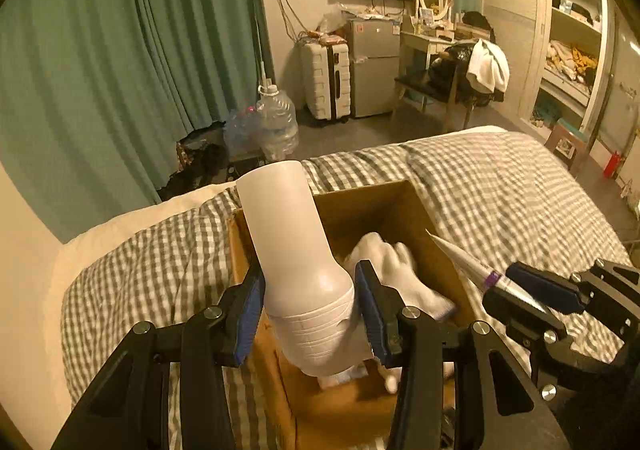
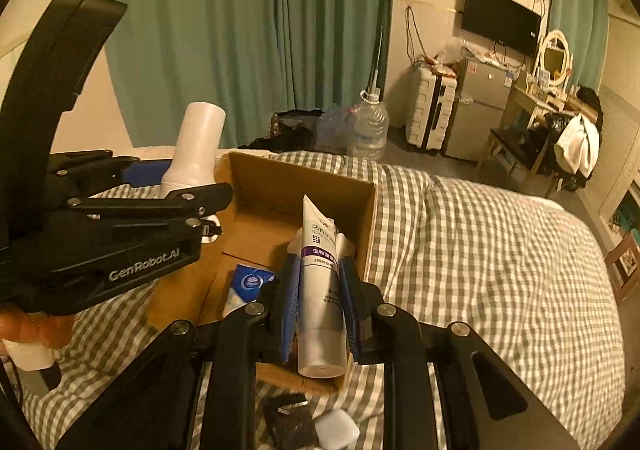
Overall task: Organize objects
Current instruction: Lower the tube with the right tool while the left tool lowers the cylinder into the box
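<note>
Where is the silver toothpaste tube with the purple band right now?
Clamped in the right gripper, the silver toothpaste tube hangs over the cardboard box's right edge.

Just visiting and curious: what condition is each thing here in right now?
Left gripper: shut on white bottle, held over the box.
Right gripper: shut on tube, capped.
Cardboard box: open, on the bed.
White cloth: inside the box.
Tissue pack: inside the box.
</note>
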Demonstrator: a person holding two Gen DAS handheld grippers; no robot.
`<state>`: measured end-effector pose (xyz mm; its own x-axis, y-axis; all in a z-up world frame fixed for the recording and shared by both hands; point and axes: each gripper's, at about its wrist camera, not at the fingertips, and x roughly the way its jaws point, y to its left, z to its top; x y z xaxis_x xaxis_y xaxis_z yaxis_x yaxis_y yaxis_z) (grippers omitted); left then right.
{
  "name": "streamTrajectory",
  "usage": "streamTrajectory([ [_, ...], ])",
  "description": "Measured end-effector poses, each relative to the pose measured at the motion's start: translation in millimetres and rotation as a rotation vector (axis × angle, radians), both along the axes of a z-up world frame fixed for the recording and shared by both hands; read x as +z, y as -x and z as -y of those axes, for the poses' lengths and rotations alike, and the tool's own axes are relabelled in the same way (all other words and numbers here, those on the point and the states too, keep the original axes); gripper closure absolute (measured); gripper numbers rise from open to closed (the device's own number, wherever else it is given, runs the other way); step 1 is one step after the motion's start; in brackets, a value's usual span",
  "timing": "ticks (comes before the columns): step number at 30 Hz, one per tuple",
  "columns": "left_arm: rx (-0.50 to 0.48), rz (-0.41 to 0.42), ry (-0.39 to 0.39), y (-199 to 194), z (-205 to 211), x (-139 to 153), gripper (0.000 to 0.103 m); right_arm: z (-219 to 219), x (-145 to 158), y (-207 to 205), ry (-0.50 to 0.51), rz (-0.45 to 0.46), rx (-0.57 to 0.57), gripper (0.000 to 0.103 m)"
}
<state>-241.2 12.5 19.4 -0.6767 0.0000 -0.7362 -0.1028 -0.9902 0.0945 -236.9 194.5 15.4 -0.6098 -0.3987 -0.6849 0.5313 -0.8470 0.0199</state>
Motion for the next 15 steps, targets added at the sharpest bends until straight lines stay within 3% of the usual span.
streamTrajectory([
  [6, -0.025, 0.043, 0.032, 34, -1, -39, 0.057, 6, -38, 27, 0.012, 0.042, -0.006, 0.084],
  [15, -0.046, 0.066, 0.06, 44, -5, -71, 0.057, 11, -61, 42, 0.036, 0.077, 0.01, 0.084],
])
